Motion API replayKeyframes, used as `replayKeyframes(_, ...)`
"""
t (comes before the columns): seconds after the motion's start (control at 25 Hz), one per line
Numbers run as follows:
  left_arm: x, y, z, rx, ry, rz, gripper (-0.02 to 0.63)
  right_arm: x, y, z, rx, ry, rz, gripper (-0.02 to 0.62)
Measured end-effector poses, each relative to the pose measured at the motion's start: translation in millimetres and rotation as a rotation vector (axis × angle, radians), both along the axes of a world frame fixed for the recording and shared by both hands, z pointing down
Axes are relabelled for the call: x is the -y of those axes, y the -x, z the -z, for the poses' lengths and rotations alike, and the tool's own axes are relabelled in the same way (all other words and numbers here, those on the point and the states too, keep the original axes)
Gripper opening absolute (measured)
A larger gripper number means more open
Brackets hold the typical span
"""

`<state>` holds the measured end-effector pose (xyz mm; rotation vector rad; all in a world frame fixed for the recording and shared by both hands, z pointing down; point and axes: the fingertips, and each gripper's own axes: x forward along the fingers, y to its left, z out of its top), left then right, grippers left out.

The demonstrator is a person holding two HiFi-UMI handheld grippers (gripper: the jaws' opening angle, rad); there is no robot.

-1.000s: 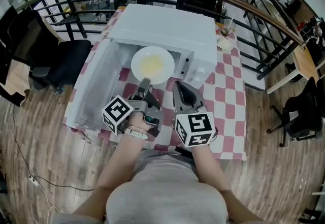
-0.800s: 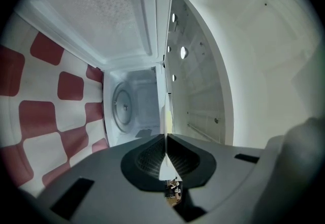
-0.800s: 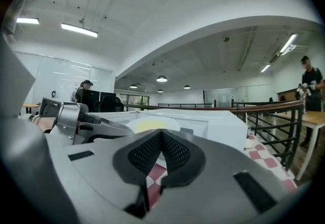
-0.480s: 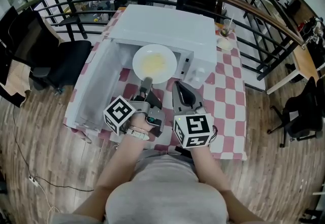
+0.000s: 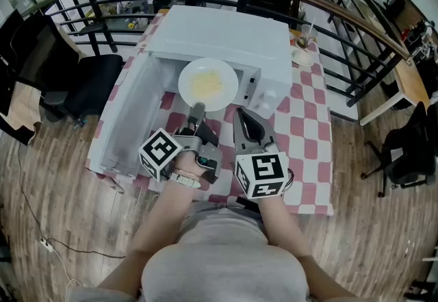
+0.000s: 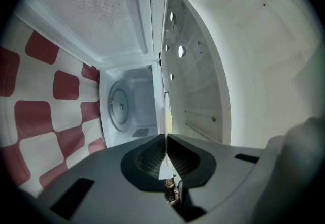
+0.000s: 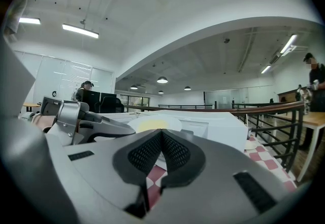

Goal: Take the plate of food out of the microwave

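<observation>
Plate of food, near rim in left hand-held gripper.

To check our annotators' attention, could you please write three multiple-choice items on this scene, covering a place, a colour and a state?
1. Where is the plate? A on a chair; B in the left tool, before the microwave's opening; C on the floor.
2. The tablecloth is: A blue; B green; C red-and-white checked.
3. The microwave's door is: A open; B shut; C missing.
Answers: B, the tool's jaws pinch its rim; C, checks show around the microwave; A, it hangs swung aside.
</observation>
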<state>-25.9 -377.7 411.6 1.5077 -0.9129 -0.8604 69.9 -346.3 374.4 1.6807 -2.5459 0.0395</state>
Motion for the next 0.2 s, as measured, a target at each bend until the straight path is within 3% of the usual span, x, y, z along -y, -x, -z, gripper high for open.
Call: replayKeyframes(0.2, -0.8, -1.0, 3.2, 0.001, -0.006, -0.006, 0.014, -1.1, 0.0, 2.9, -0.001, -0.006, 0.001, 0.025)
